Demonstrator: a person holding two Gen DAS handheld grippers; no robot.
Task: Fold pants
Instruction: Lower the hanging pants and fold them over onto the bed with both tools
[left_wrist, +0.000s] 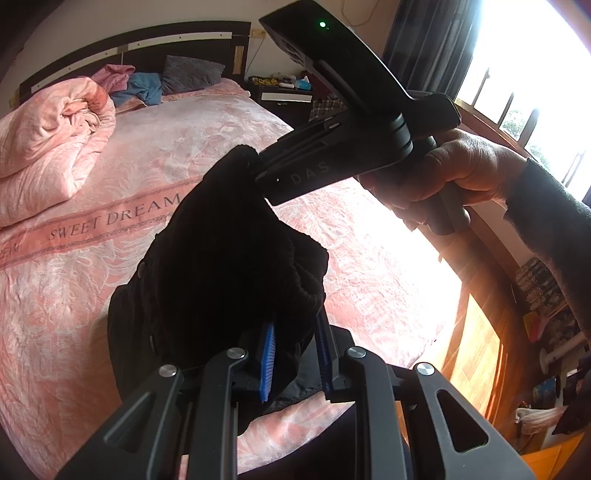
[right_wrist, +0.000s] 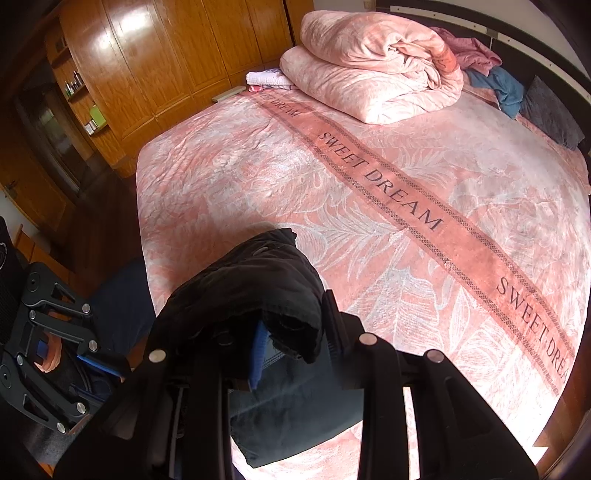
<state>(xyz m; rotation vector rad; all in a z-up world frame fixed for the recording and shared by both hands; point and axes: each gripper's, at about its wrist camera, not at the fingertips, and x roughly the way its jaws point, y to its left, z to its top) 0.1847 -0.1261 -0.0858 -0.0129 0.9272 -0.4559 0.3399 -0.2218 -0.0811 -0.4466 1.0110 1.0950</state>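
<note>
Wood-panelled bedroom, pink "SWEET DREAM" bedspread (right_wrist: 369, 155), black pants (left_wrist: 221, 251) clamped in both the left hand-held gripper (left_wrist: 295, 354) and the right hand-held gripper (right_wrist: 295, 343).

Ahead of the gripper we saw a wide bed (right_wrist: 258, 177) under a pink "SWEET DREAM" cover, a rolled quilt (right_wrist: 373, 74) towards its dark headboard (left_wrist: 125, 48). Wooden wardrobes (right_wrist: 166, 55) stood beyond to the left; a bright barred window (left_wrist: 517, 92) glared to the right.
</note>
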